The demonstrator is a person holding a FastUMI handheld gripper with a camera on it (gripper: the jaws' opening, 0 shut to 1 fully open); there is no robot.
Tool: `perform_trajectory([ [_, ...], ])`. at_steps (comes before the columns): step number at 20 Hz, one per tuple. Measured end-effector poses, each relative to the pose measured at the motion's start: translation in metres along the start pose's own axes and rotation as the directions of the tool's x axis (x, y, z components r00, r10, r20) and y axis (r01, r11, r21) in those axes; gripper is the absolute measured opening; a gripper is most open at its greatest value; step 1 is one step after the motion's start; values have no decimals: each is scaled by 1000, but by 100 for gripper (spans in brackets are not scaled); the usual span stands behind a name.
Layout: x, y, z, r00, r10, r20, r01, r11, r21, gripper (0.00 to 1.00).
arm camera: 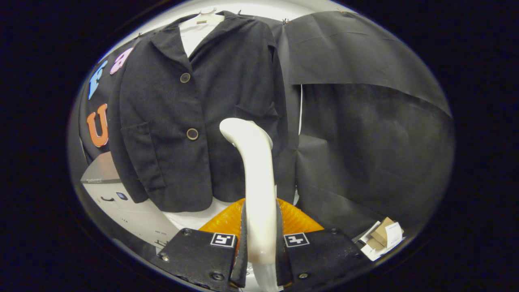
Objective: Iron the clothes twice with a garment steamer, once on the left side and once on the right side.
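Steamer handle (253,178), white and curved, stands upright between the fingers of the gripper (259,243), which clamp it from both sides. Its head (239,129) sits against the lower front of a dark jacket (194,113) that hangs on a hanger (207,15) beyond the fingers, near the lower button (192,134). An orange piece (296,219) shows behind the fingers, and cardboard scraps (383,235) lie off to the right.

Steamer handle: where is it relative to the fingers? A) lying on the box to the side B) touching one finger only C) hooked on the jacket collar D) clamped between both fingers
D: the white steamer handle rises from between both fingers, which press its sides, with the jacket beyond.
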State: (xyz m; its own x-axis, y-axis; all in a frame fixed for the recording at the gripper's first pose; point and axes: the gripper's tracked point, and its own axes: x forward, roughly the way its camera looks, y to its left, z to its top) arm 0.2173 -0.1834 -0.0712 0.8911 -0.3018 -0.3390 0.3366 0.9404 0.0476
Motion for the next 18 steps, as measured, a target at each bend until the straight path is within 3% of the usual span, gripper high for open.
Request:
perform_trajectory([
  [11,3,6,-54,996,8,-84,-9,1000,-5,31],
  [18,3,6,-65,994,12,-106,-12,1000,3,30],
])
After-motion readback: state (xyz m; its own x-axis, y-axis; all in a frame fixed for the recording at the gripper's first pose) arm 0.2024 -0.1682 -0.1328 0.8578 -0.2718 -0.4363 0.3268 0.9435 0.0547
